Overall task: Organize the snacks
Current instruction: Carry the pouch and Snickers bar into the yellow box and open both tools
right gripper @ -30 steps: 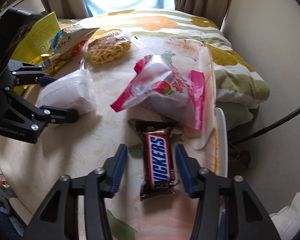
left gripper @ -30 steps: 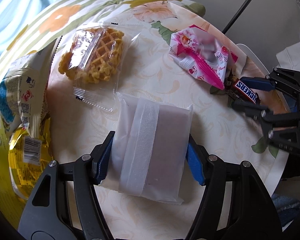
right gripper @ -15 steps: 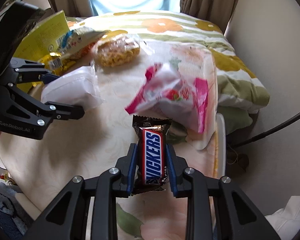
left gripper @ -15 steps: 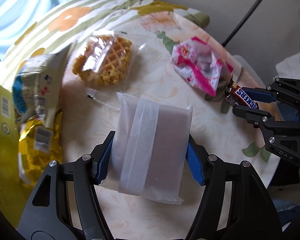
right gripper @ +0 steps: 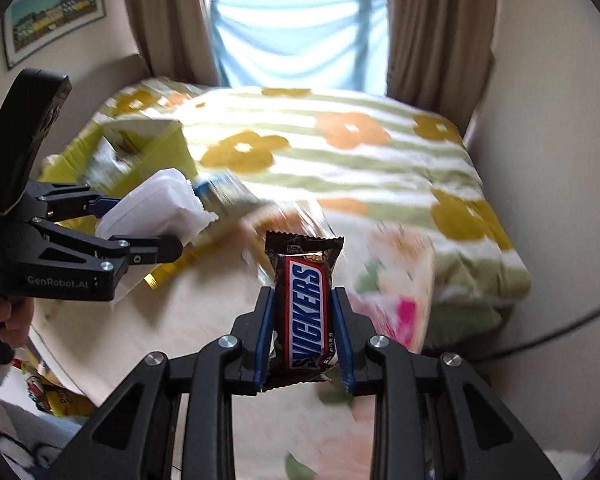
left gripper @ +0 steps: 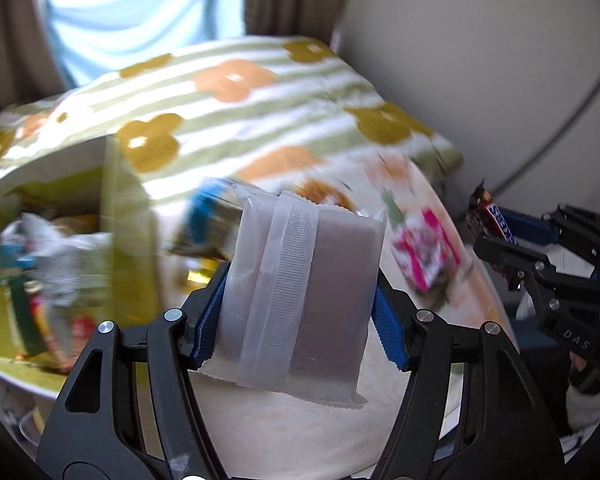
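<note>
Two grippers, one snack in each, both lifted up

The left gripper (left gripper: 300,316) has its fingers (left gripper: 210,320) clamped on one frosty white packet (left gripper: 304,300). The right gripper (right gripper: 303,336) squeezes one brown Snickers bar (right gripper: 306,308) between its fingers. A second ago both snacks lay on the surface (right gripper: 204,320); now they hang above it. One pink packet (left gripper: 424,252) lies beyond the left fingers, and one yellow box (left gripper: 128,216) sits to their left.

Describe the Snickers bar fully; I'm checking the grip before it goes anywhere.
The Snickers bar is a small bar in a glossy dark brown wrapper with a blue logo on white and red, ends crimped. It stands lengthwise along the fingers, pinched at its sides by the right gripper, lifted clear of the table. Nothing else touches it.
</note>
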Demonstrator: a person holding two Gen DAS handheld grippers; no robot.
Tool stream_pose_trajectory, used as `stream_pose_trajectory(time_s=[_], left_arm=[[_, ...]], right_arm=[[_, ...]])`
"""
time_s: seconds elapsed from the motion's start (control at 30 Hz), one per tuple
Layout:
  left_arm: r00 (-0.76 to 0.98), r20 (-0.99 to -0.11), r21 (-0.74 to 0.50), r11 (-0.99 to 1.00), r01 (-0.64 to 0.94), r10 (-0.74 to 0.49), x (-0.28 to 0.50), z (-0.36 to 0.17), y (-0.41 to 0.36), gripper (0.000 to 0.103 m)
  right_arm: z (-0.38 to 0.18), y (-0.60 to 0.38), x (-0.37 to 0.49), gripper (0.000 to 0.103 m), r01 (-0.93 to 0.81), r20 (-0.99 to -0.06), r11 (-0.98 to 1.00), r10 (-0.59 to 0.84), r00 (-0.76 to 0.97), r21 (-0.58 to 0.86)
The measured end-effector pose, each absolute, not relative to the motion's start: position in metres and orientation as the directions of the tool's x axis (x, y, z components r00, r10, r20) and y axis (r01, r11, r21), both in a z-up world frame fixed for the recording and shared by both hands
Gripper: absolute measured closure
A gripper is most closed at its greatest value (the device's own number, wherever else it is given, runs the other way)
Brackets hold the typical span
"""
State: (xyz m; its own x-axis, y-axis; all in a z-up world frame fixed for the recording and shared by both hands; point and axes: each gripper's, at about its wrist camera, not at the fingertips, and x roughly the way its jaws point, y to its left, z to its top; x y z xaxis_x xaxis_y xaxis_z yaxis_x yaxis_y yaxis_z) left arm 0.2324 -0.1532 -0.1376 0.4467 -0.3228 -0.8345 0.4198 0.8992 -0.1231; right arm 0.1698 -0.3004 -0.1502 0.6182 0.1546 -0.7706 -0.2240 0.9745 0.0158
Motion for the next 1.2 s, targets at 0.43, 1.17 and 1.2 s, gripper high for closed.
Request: stream_pose_trajectory(time_s=[0.43,1.17,1.2], left_arm=[[0.566,-0.793,-0.126,0.970,0.208,-0.225,0.291,-0.081,0.025,0.041],[0.414,-0.896,-0.041,0.956,0.289,-0.163,0.324,-0.170,0.124,0.029],[0.421,-0.895,-0.021,0.955,0.295,-0.149,0.321,-0.169,0.124,0.009]], right_arm=[[-0.094,-0.152,0.243,0.077,-0.368,-0.723,0.928,0.294,0.625,0.059],[-0.151,0.013,0.325,0.077,-0.379,-0.810,0.909,0.351,0.470,0.175],[-0.151,0.013,0.326,0.077,-0.378,-0.809,0.909,0.352,0.472,0.175]])
